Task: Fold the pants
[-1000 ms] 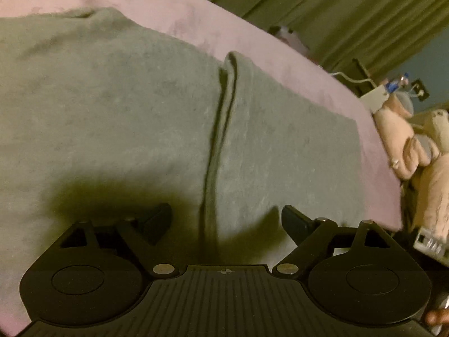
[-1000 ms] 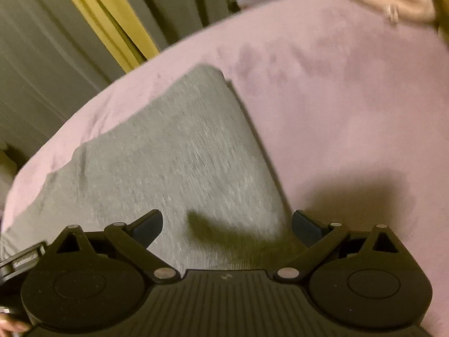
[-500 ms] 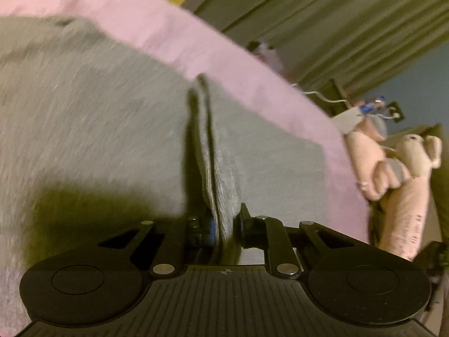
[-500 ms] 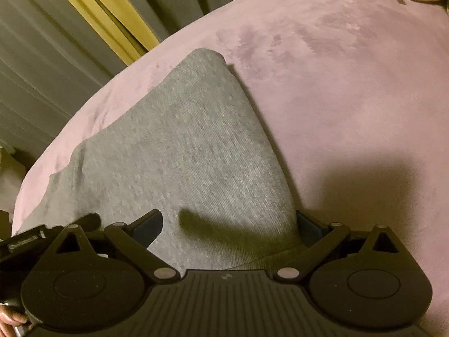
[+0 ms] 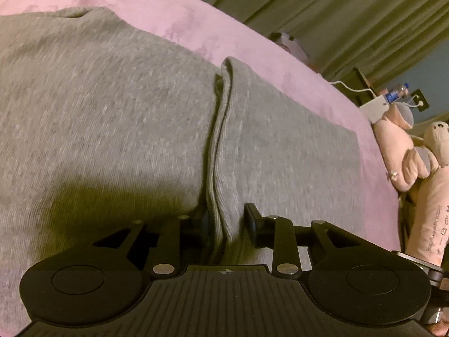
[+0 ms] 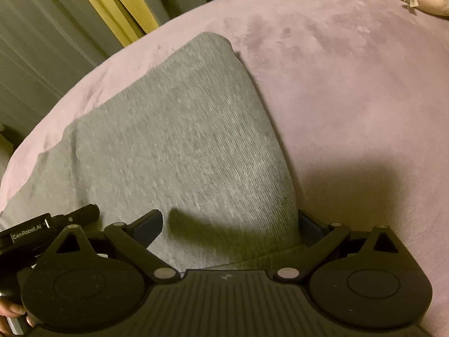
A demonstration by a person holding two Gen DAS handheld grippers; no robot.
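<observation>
Regripping grey sweatpants [image 5: 118,118] hem.
We see left gripper [image 5: 228,219] opening around the ridge at lower centre; right gripper [image 6: 230,221] gapes; reclamp next.

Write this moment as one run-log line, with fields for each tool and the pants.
left tool: opening, cloth ridge between fingers | right tool: open over pants edge | pants: grey, flat on pink bed cover

White lettering "GenRobot.AI" stands on the left gripper [image 6: 28,231]; print on the plush toy [image 5: 432,233] is unreadable.
</observation>
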